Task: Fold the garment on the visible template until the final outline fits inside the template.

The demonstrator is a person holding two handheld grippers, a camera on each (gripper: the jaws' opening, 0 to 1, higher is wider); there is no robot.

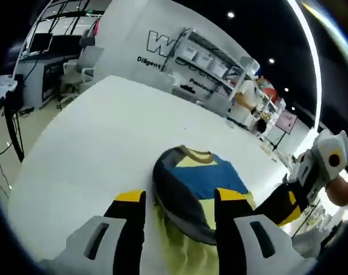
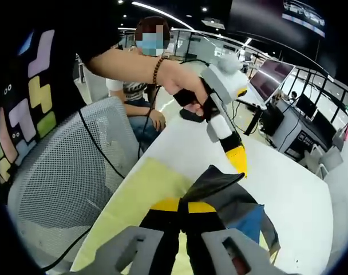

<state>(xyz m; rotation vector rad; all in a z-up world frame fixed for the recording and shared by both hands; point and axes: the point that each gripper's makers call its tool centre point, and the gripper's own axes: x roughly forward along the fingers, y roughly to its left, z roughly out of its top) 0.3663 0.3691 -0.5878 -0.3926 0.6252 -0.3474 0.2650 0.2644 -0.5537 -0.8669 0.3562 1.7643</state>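
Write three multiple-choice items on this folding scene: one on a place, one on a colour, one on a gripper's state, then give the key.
1. Where does the shirt lie?
A. on the white table
B. on the mesh chair
C. on the floor

2. What colour is the template under the shirt?
A. red
B. pale yellow
C. black

3. What is the right gripper doing?
A. hanging open
B. shut on the shirt
C. holding a cable

Key: 1 A, the shirt rests on the tabletop; 2 B, a yellow sheet shows beside the fabric; 3 B, its jaws pinch a raised dark fold.
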